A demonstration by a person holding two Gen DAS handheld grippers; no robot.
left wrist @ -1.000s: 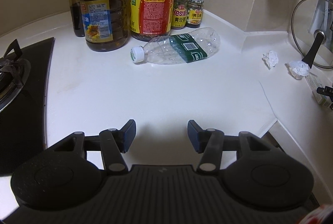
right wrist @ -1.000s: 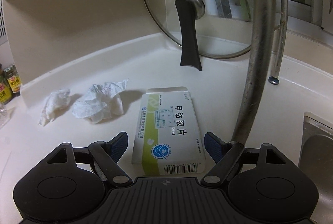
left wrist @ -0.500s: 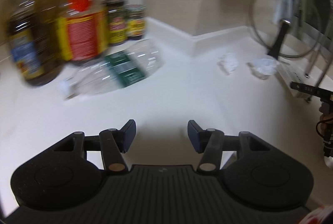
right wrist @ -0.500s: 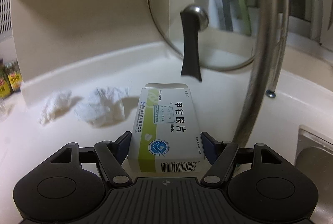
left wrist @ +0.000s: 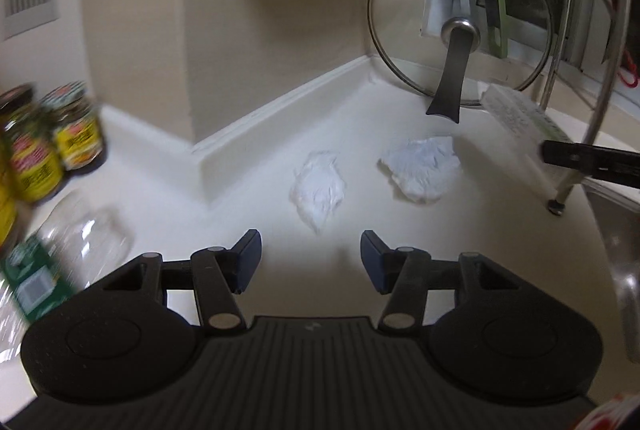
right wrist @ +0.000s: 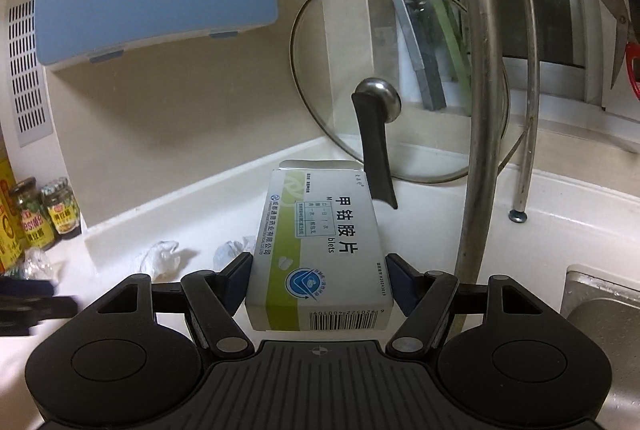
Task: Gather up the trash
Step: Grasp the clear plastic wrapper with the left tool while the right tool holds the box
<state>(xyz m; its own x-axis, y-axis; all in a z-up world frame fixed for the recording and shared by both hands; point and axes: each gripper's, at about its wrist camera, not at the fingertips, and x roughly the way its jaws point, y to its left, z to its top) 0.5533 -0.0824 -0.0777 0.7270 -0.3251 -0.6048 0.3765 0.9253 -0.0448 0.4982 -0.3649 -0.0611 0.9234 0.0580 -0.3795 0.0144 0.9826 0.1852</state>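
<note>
- The right gripper (right wrist: pixel 318 280) now clamps the medicine box (right wrist: pixel 320 250) by its two long sides; a second ago the box lay flat on the white counter (right wrist: pixel 560 230) between jaws that stood wider, and they have just been closing onto it.
- The box has come up off the counter since then: its far end is tipped up in front of the black handle of the glass lid (right wrist: pixel 376 106), where before it lay short of the handle.
- The box's long axis runs straight away from the right gripper, barcode end nearest the camera, opened flap end pointing at the lid and the back wall; its printed face looks up.
- In the left wrist view the same box (left wrist: pixel 516 118) shows as a pale slab slanting down to the right, with a dark finger of the right gripper (left wrist: pixel 592 162) across its lower end.
- The left gripper (left wrist: pixel 311 258) is spread with nothing between its blue pads; the gap matches that of a second ago.
- Its view has swung: earlier it faced the oil bottles and the lying plastic bottle (left wrist: pixel 64 262), which now sits blurred at the left edge beside the sauce jars (left wrist: pixel 76 126).
- Just ahead of the left gripper lies one crumpled tissue (left wrist: pixel 318 190), on the counter and apart from the pads.
- A second tissue wad (left wrist: pixel 422 166) lies beyond and to the right, near the lid's handle.
- The curved tap (right wrist: pixel 480 110) rises just right of the held box, with the sink edge (right wrist: pixel 600 294) below it.
</note>
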